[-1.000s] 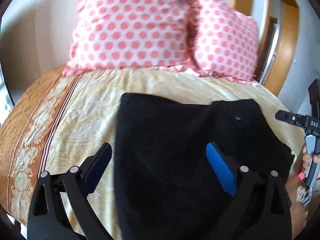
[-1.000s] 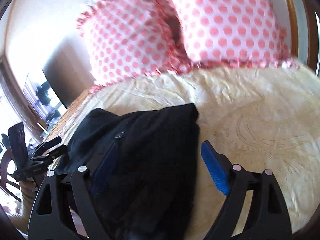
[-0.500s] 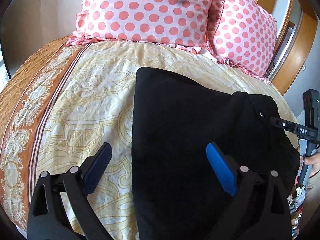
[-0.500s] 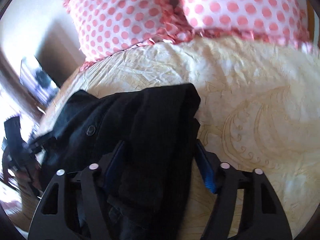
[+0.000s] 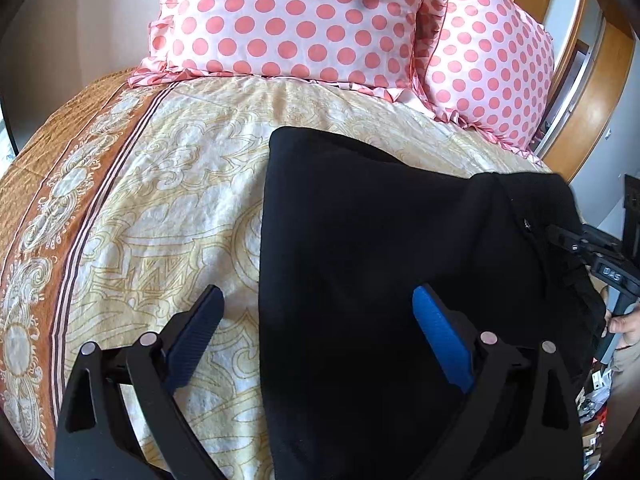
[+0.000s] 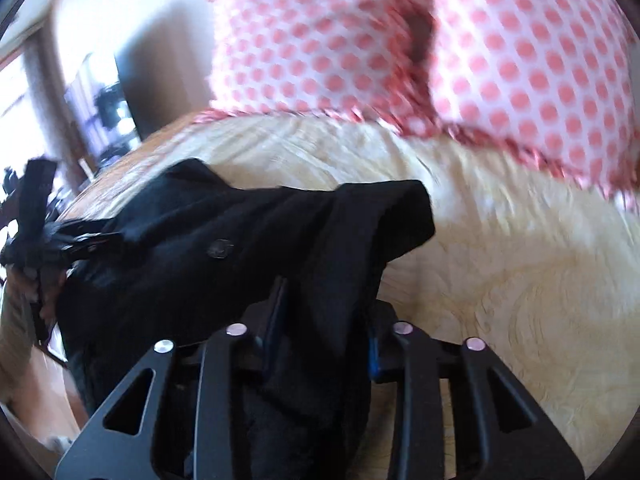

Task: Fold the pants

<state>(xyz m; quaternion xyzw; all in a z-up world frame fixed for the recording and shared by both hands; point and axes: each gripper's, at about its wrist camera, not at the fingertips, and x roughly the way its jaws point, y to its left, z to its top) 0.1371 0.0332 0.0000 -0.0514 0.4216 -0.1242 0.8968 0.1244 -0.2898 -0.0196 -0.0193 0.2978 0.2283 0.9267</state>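
Black pants [image 5: 380, 248] lie on the yellow patterned bedspread [image 5: 172, 208], partly folded, with a button near their right side. My left gripper [image 5: 320, 328] is open above the pants' left edge, one blue pad over the bedspread and one over the cloth. In the right wrist view my right gripper [image 6: 324, 328] is shut on a bunched fold of the black pants [image 6: 248, 248] and holds it raised off the bed. The right gripper also shows at the right edge of the left wrist view [image 5: 592, 252], against the cloth.
Two pink polka-dot pillows [image 5: 304, 20] stand at the head of the bed. An orange patterned border [image 5: 48, 184] runs along the left bed edge. A wooden frame [image 5: 600, 72] is at the right. A dark screen [image 6: 104, 96] stands beside the bed.
My right gripper has closed on the pants' edge and lifted it, bunching the cloth. My left gripper has tilted down toward the bed and stayed open.
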